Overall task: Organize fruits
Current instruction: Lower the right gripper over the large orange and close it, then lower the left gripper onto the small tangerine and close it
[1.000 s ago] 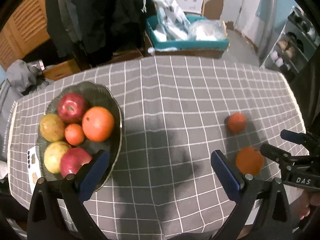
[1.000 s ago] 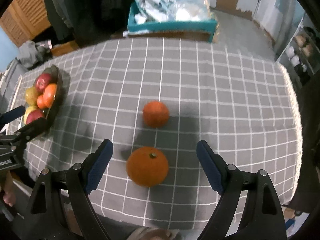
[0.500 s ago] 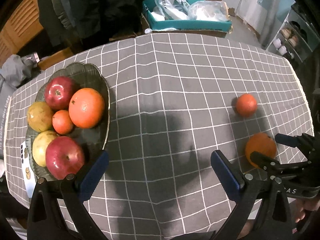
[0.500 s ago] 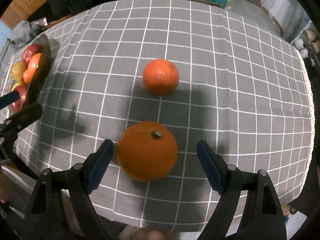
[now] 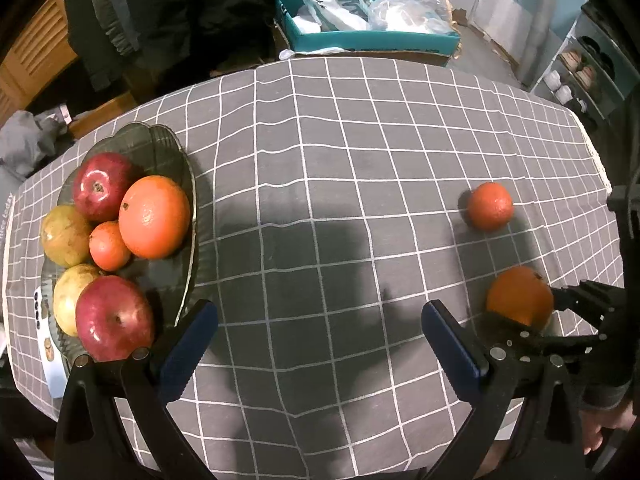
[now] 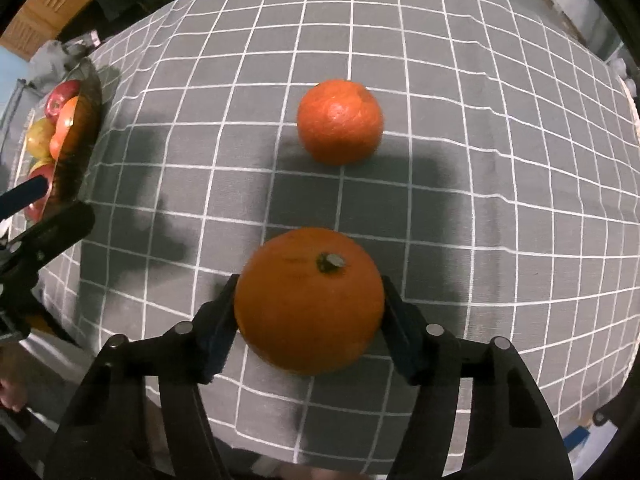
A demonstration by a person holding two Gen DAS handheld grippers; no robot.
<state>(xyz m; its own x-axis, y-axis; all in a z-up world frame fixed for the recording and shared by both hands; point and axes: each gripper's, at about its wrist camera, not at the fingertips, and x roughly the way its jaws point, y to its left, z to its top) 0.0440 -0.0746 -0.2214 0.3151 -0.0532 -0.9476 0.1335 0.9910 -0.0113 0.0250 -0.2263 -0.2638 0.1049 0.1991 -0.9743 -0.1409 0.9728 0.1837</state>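
Note:
A large orange (image 6: 310, 300) with its stem up sits on the grey checked tablecloth. My right gripper (image 6: 309, 286) points down over it with its jaws closing, and both pads touch the orange's sides. In the left wrist view the same orange (image 5: 520, 296) shows between the right gripper's fingers (image 5: 568, 300). A smaller orange (image 6: 340, 122) lies just beyond, untouched. A dark glass bowl (image 5: 160, 140) at the left holds two red apples, two oranges and two yellowish fruits. My left gripper (image 5: 317, 312) hangs open over bare cloth between bowl and oranges.
Beyond the table's far edge stands a teal box (image 5: 372, 36) with plastic bags. Shelves (image 5: 580, 72) are at the far right. A white card (image 5: 48, 344) lies under the bowl's near side. A person's hand (image 5: 600, 432) holds the right gripper.
My right gripper has come down around the large orange and its jaws have drawn in from wide open onto its sides. The left gripper has sunk slightly toward the cloth.

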